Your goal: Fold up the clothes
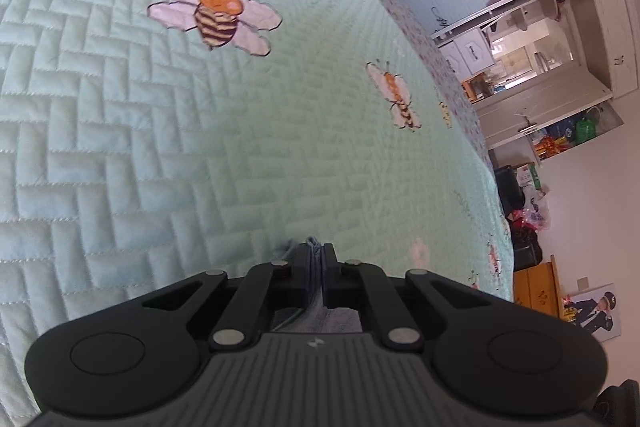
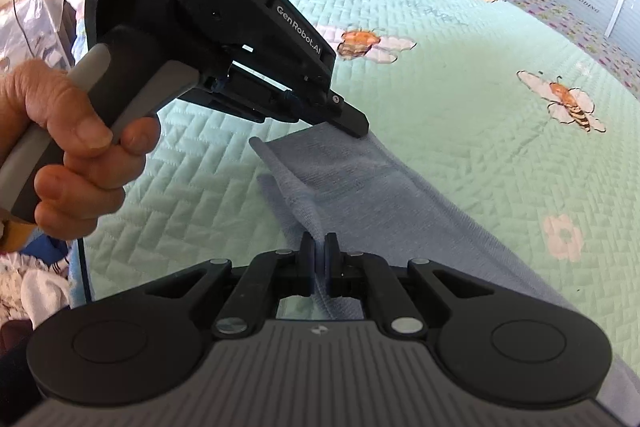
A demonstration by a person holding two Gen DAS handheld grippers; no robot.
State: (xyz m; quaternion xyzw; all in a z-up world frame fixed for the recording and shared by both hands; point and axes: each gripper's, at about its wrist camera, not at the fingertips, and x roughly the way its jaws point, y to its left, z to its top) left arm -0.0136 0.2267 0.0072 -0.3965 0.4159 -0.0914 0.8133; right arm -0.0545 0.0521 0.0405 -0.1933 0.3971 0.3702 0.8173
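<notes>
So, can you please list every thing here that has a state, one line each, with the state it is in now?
Left gripper: shut on the blue cloth, at its far edge.
Right gripper: shut on the blue cloth, at its near edge.
Blue cloth: lifted and stretched between both grippers, above the quilt.
Quilt: spread flat on the bed.
Hand: wrapped around the left gripper's handle.

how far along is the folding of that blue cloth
Early to midway, as far as I can tell. Done: both grippers have hold of the blue-grey cloth; the left gripper pinches its far edge, the right gripper its near edge. In hand: the cloth is lifted, stretched between them over the green quilt. Left: laying it down and finishing the folds; no finished fold shows yet.
</notes>
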